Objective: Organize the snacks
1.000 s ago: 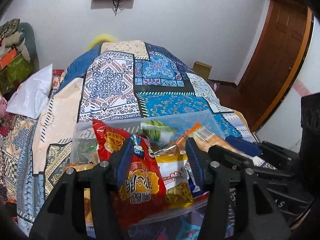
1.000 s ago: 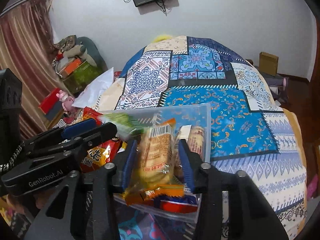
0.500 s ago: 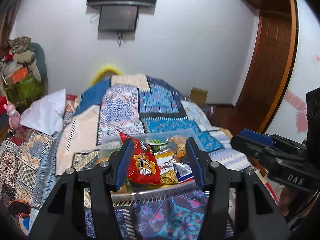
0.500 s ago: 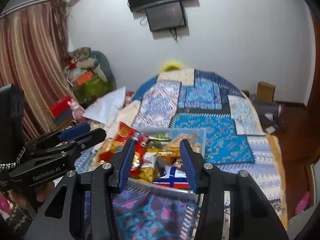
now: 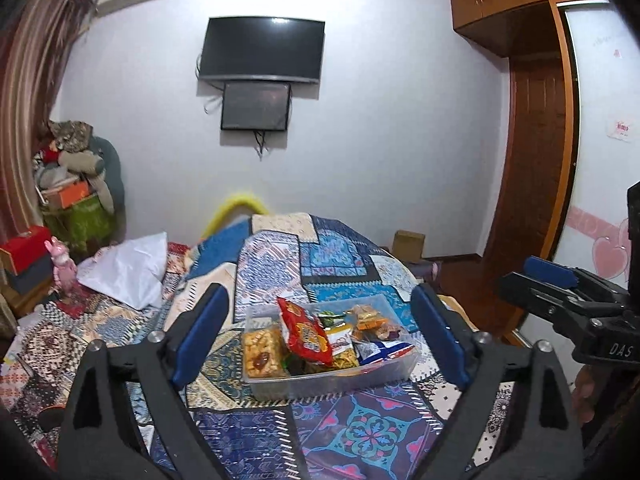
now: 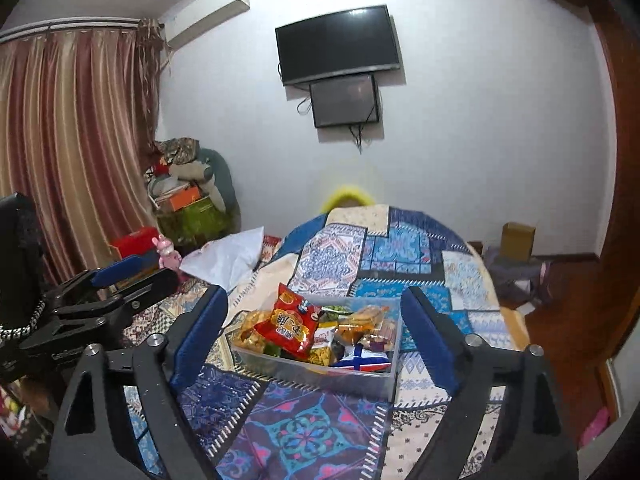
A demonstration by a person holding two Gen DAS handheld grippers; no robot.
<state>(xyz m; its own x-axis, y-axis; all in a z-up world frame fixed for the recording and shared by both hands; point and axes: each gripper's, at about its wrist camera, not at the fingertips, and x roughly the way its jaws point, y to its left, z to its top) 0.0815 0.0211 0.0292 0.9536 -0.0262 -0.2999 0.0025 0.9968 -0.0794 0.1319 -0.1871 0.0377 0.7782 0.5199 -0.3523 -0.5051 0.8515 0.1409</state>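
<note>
A clear plastic bin [image 5: 332,386] full of snack packets sits on the patterned bedspread [image 5: 360,432]. A red chip bag [image 5: 306,334] stands tallest in it, beside a yellow rice-cake bar [image 5: 260,352]. My left gripper [image 5: 319,294] hangs back from the bin, its jaws opening wide with nothing between them. In the right wrist view, my right gripper [image 6: 315,296] is likewise drawn back from the bin [image 6: 344,378] and the red bag [image 6: 288,326], jaws opening and empty. Each gripper shows in the other's view: the right gripper [image 5: 520,280] at the right edge, the left gripper [image 6: 158,270] at the left.
A white pillow [image 5: 128,276] lies left of the bin. Piled boxes and soft toys [image 5: 72,184] stand in the left corner by the curtain [image 6: 72,140]. A TV [image 5: 262,50] hangs on the far wall. A cardboard box [image 5: 408,244] and wooden door [image 5: 532,160] are right.
Both grippers have drawn back and risen away from the bin, which now looks small and distant. Both pairs of jaws have spread from narrow to wide.
</note>
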